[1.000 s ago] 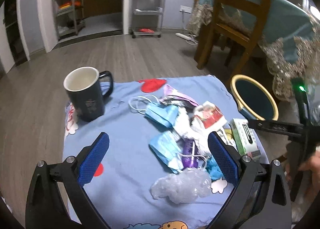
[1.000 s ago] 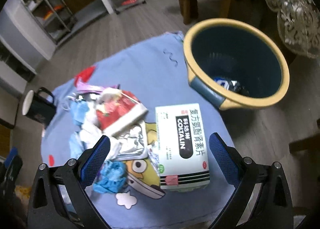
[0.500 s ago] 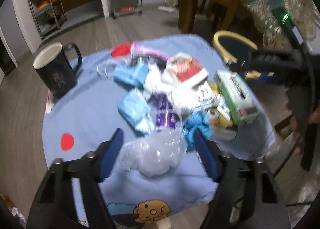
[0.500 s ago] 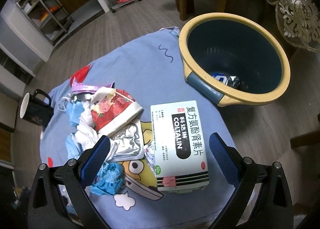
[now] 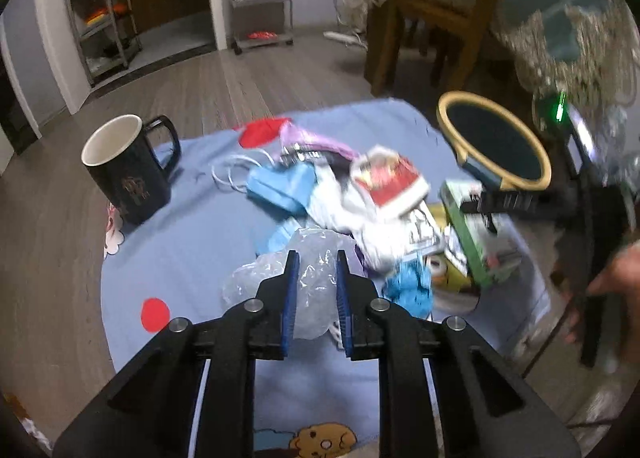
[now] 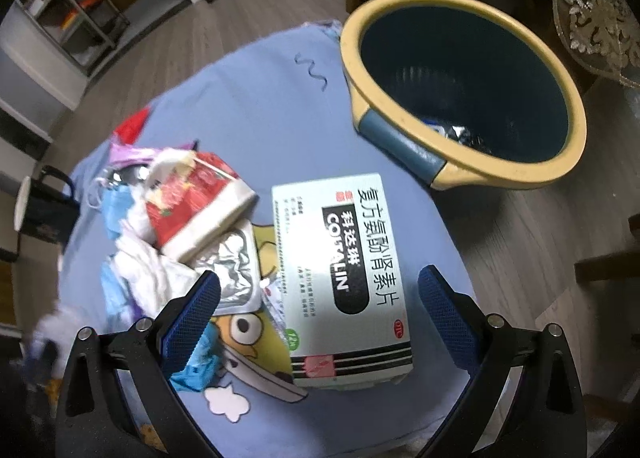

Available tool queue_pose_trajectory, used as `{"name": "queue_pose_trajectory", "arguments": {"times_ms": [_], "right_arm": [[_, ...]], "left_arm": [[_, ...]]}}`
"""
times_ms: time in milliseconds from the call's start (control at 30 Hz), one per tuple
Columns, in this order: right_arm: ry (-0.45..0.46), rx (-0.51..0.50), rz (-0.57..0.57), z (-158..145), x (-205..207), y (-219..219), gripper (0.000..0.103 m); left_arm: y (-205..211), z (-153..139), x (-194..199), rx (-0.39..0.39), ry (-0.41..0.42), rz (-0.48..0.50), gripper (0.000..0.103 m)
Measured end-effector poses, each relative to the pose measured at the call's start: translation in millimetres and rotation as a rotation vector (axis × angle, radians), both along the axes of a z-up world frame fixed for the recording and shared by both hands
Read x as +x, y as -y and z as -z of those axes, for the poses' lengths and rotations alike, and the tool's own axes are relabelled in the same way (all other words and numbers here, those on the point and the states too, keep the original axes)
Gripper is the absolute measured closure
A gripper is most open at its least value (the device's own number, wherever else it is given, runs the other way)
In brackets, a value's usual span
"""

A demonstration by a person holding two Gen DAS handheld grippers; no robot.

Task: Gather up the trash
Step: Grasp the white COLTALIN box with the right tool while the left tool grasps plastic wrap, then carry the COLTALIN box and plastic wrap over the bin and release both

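Left tongs (image 5: 314, 290) closing on the crumpled clear plastic bag (image 5: 296, 278); bag sits between the blue pads and looks pinched already, resting at the near edge of the trash pile. Right tongs (image 6: 320, 314) spread wide, nothing gripped, hovering over the white-green medicine box (image 6: 344, 270) which lies flat between the pads but untouched.

Progress: early, I'd judge. Most trash is not collected yet. Left on the desk (image 5: 192, 242): blue crumpled bit (image 6: 196, 362) by the right tongs' left pad, foil blister pack (image 6: 236, 270) touching the box, red-white packet (image 6: 200, 198) on top of white tissue, blue face masks (image 5: 280, 186) with white loops, purple wrapper (image 5: 312, 142) at the far side. Only a small shiny item shows in the bottom of the bin (image 6: 460, 30), so little is done. Bag and box look like the next two to go.

Surface: small round desk under a light blue cartoon cloth with red dots. Black mug (image 5: 128, 170) with white inside stands upright at the left, well apart from the pile; not trash, probably stays.

Bin stands on the floor just beside the desk's far right edge, yellow rim, dark blue inside. Beyond: grey wood-plank floor, wooden chair (image 5: 436, 10), a table with lace-edged teal cloth, metal shelving units at the back wall. A hand shows at the right edge of the left view, blurred.
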State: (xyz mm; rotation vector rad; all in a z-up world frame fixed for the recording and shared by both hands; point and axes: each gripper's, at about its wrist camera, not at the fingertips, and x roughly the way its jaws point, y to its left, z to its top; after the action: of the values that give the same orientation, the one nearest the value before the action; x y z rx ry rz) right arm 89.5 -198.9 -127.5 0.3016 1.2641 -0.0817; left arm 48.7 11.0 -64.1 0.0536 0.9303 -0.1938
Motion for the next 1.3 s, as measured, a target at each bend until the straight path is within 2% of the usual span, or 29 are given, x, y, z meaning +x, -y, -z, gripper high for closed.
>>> {"name": "queue_pose_trajectory", "arguments": {"times_ms": [133, 367, 400, 500, 667, 900, 1100, 1300], "right_arm": [[-0.053, -0.017, -0.001, 16, 5, -3, 0.005], [-0.099, -0.04, -0.015, 33, 13, -8, 0.008], [-0.1, -0.045, -0.019, 34, 13, -9, 0.01], [-0.089, -0.063, -0.035, 34, 14, -11, 0.03], [-0.075, -0.057, -0.017, 30, 13, -15, 0.031], [0.005, -0.001, 0.005, -5, 7, -11, 0.031], [0.125, 0.06, 0.009, -53, 4, 1, 0.031], [0.285, 0.021, 0.0, -110, -4, 36, 0.031]], "left_arm": [[-6, -3, 6, -0.018, 0.007, -0.023, 0.086], [-3, -11, 8, -0.037, 0.039, 0.002, 0.086], [-2, -12, 9, -0.04, 0.042, 0.007, 0.086], [2, -14, 10, -0.036, 0.05, 0.02, 0.086], [3, -13, 11, -0.04, 0.044, 0.019, 0.086], [2, -13, 11, -0.039, 0.048, 0.015, 0.086], [4, -16, 11, -0.033, 0.058, 0.017, 0.086], [12, -20, 10, -0.014, 0.075, 0.041, 0.086]]}}
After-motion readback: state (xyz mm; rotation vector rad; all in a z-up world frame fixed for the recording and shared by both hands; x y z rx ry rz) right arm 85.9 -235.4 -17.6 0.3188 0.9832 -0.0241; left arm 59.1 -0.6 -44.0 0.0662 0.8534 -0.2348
